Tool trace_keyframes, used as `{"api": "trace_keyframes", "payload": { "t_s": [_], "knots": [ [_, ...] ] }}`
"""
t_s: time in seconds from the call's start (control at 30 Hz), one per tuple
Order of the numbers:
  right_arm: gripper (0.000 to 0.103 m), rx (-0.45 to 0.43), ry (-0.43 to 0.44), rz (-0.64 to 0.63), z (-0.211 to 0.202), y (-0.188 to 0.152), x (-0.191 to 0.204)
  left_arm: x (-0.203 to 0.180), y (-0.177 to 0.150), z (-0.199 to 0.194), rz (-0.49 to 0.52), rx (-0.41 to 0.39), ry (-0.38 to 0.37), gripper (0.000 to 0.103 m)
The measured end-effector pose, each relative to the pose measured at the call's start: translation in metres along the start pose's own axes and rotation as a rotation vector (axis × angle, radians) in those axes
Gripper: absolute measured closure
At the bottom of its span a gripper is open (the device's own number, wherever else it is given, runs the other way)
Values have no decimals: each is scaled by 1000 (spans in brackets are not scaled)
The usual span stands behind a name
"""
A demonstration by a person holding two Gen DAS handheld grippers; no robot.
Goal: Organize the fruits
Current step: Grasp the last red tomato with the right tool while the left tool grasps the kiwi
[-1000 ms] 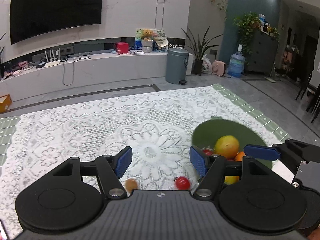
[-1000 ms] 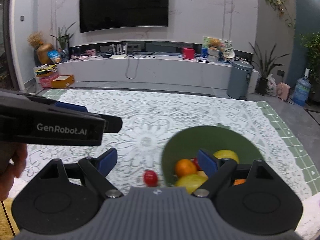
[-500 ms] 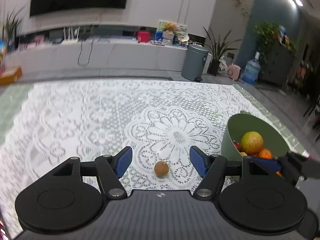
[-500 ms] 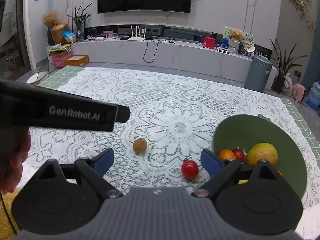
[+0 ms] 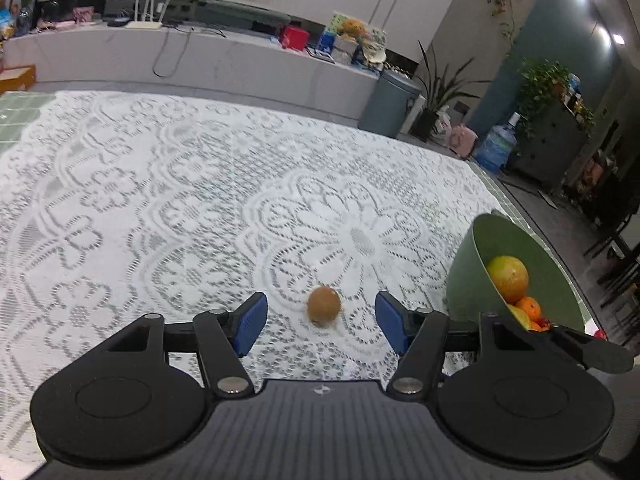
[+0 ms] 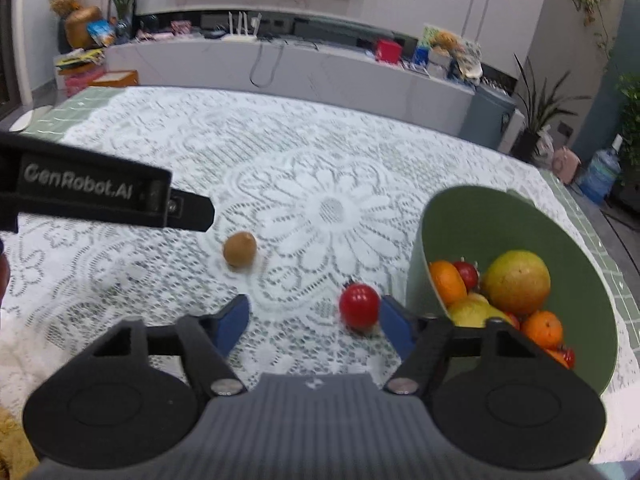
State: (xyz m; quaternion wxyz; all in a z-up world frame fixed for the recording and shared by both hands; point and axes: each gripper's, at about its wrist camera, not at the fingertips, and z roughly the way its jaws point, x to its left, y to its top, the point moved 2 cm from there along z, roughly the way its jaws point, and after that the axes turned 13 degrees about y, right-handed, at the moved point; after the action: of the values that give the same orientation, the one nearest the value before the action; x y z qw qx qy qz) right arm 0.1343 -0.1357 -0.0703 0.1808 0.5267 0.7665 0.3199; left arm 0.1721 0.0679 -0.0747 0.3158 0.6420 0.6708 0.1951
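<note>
A brown kiwi lies on the white lace tablecloth in the lower middle of the left wrist view, between the blue pads of the left gripper, whose jaws are closing but are not touching it. In the right wrist view a red tomato sits low and right of centre, between the pads of the right gripper; those jaws are closing too, the right pad just beside the fruit, the left pad well apart. The kiwi shows there up and to the left. At the right edge a green bowl holds oranges, a large yellow-green fruit and more red ones.
</note>
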Motion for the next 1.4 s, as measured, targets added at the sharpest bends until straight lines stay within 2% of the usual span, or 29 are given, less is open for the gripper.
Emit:
{"api": "trace_keyframes", "payload": {
  "t_s": [0.17, 0.4, 0.53, 0.67, 0.73, 0.77, 1.17, 1.4],
  "knots": [
    [58, 12, -38, 58, 8, 1, -10, -10, -4, 12, 45, 13, -4, 36],
    [58, -10, -126, -15, 11, -1, 1, -18, -6, 30, 94, 26, 13, 43],
    [59, 25, -175, -116, 21, -2, 15, -19, -8, 38, 114, 51, 4, 49],
    [62, 43, -222, -127, 28, 0, 14, -20, -9, 42, 118, 56, -2, 52],
    [70, 64, -229, -128, 33, 1, 13, -20, -9, 45, 113, 61, -14, 54],
    [71, 71, -234, -130, 35, 1, 13, -21, -9, 46, 114, 63, -18, 55],
    [71, 88, -307, -163, 48, 2, 17, -18, -8, 59, 85, 73, -24, 56],
    [76, 128, -303, -167, 53, 0, 17, -14, -8, 59, 65, 75, -37, 60]
  ]
}}
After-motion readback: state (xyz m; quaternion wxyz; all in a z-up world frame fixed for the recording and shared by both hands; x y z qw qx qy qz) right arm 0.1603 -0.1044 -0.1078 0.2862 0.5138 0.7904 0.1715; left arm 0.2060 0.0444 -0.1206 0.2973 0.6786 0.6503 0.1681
